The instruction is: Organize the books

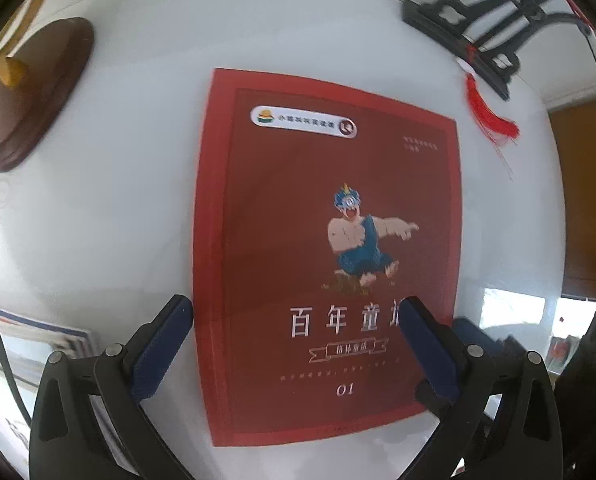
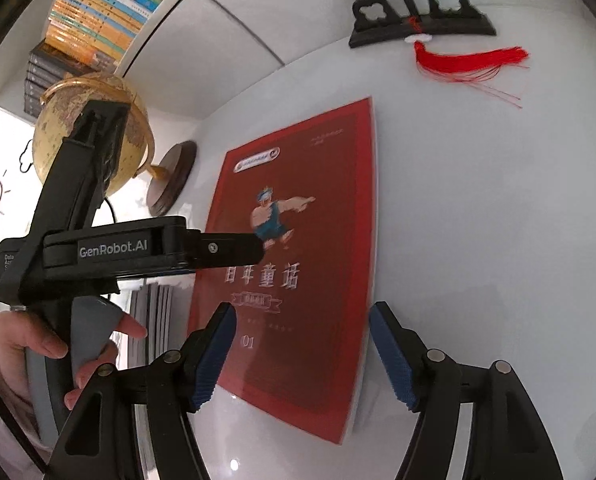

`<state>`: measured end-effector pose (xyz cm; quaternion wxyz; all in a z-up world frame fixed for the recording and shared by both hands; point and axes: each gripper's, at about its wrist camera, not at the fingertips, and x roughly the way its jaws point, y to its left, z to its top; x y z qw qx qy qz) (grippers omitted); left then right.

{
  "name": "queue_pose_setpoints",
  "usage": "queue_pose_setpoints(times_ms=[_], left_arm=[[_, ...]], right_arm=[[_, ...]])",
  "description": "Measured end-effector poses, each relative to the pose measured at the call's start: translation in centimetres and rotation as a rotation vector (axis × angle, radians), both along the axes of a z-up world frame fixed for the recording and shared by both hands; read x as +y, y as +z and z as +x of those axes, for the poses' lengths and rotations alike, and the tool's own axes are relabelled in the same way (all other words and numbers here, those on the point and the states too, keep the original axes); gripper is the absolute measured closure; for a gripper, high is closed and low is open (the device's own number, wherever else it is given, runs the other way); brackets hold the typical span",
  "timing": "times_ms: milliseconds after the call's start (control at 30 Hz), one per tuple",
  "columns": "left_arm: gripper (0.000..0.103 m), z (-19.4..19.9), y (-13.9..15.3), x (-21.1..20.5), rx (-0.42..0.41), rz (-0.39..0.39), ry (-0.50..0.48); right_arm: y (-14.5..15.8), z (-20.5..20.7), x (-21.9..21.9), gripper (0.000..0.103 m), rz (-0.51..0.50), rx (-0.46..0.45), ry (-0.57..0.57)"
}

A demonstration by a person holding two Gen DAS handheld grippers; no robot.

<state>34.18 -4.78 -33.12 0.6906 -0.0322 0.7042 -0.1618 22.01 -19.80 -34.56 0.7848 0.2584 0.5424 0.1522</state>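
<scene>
Through the left wrist camera I see my left gripper (image 1: 295, 322) with its jaws spread as wide as they go, gripping nothing; the red book (image 1: 322, 248) lies flat on the white tabletop (image 1: 137, 208) below and between the jaws. The book's left edge sits just inside the left pad, while the right pad overlaps the title lettering, and I cannot tell whether either pad touches the cover. The book's long axis runs straight away from the jaws, with its "01" end nearest me and its top end farthest. Beyond the left jaw stands a brown round base (image 1: 37, 92); beyond the right jaw are a black stand (image 1: 490, 36) and a red tassel (image 1: 490, 112). Through the right wrist camera, my right gripper (image 2: 302, 326) has its jaws partly open and empty, hanging over the book's near end (image 2: 298, 280); the left pad is over the cover, the right pad over bare tabletop (image 2: 478, 208) just past the book's right edge. The long axis again leads away from the jaws, leaning slightly right. Left of the jaws, a hand (image 2: 37, 344) holds the other gripper body (image 2: 113, 248), with a globe (image 2: 77, 128) behind it.
</scene>
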Motion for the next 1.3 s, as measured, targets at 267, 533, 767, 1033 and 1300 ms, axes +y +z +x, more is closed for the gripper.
queue_pose_setpoints(times_ms=[267, 533, 767, 1033, 1300], left_arm=[[0.002, -4.5, 0.6, -3.2, 0.020, -0.016, -0.032], [0.002, -9.3, 0.9, -3.0, -0.001, -0.142, -0.032], [0.017, -10.9, 1.7, 1.2, -0.078, -0.264, 0.089], [0.065, -9.8, 1.4, 1.9, -0.107, -0.307, 0.237], [0.065, -11.9, 1.7, 2.0, -0.103, -0.362, 0.308]], right_arm=[[0.0, -1.6, -3.7, 0.025, -0.019, 0.013, -0.012], [0.0, -7.1, -6.8, 0.019, 0.048, 0.035, -0.039], [-0.9, -8.2, -9.3, 0.032, 0.225, 0.030, -0.101], [0.0, -7.5, -8.6, 0.093, 0.286, -0.032, -0.017], [0.2, -7.3, -8.4, 0.095, 0.126, -0.030, -0.046]])
